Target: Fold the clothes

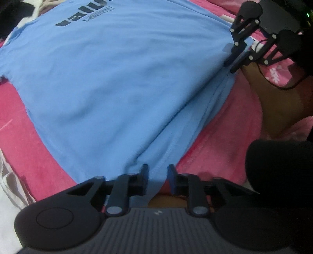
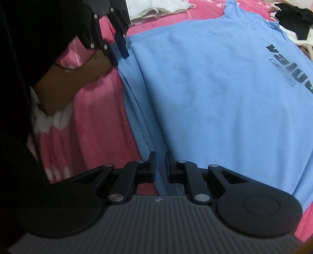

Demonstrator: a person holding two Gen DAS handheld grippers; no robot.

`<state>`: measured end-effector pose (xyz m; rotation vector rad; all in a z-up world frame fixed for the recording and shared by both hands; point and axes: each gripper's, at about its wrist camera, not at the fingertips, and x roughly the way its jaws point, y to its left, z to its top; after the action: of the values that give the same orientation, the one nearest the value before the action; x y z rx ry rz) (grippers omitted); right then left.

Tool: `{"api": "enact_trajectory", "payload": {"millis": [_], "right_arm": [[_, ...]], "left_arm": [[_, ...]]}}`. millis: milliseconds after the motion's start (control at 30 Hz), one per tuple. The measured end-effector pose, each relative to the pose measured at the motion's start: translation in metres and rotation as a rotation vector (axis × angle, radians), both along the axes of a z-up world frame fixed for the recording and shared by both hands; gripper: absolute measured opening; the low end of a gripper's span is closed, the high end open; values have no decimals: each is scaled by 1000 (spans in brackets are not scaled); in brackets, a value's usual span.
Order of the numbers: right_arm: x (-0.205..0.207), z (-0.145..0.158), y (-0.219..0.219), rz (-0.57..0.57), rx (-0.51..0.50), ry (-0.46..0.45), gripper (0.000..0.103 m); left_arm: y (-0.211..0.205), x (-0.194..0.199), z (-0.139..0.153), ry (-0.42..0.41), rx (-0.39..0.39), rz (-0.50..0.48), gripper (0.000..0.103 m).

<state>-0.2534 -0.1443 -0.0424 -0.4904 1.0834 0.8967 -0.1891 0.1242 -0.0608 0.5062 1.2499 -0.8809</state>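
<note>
Nearest to me in the left wrist view, my left gripper [image 1: 157, 175] points steeply down at the hem of the light blue T-shirt [image 1: 109, 82]. Its jaws stand only a narrow gap apart, with a fold of the blue hem running up between them; I cannot tell for certain whether the pads press on the cloth. In the right wrist view my right gripper [image 2: 160, 166] is set the same way at the other end of that hem: jaws nearly together, the shirt's edge lying in the slit between the fingers, and again the grip itself is too blurred to confirm.

The T-shirt lies spread flat on the pink bedspread [image 1: 21, 125], with its hem along the near edge of the bed, where both grippers are. Along that edge the fabric is doubled into a long ridge. A bare forearm [image 1: 277, 101] of the person crosses the pink cover just beside the hem, with a black sleeve [image 1: 281, 164] closer to the camera.

Farther on, dark printed lettering [image 1: 82, 17] sits on the shirt's chest. At the far edge of the bed lie a heap of white cloth [image 2: 156, 7] and a black garment [image 2: 295, 17], both just past the shirt's shoulders.
</note>
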Motion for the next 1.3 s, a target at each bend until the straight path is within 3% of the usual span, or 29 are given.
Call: {"api": "enact_trajectory", "payload": {"millis": [100, 333, 433, 700, 900, 1000, 1167, 1300], "right_arm": [[-5, -6, 4, 35, -58, -26, 10], [-8, -5, 8, 91, -60, -48, 10], [-3, -12, 10, 76, -69, -47, 5], [10, 4, -7, -20, -10, -4, 0], [7, 24, -13, 8, 84, 59, 0], [4, 13, -7, 58, 58, 102, 0], [5, -5, -3, 87, 26, 146, 0], [6, 4, -9, 78, 33, 147, 0]], "left_arm": [[4, 2, 1, 3, 1, 36, 8], [0, -7, 5, -30, 17, 22, 10], [1, -10, 9, -52, 14, 33, 3], [18, -14, 41, -46, -55, 90, 0], [31, -25, 55, 6, -86, 110, 0], [37, -21, 47, 51, -66, 124, 0], [44, -20, 45, 61, -41, 146, 0], [54, -22, 49, 46, -44, 160, 10]]}}
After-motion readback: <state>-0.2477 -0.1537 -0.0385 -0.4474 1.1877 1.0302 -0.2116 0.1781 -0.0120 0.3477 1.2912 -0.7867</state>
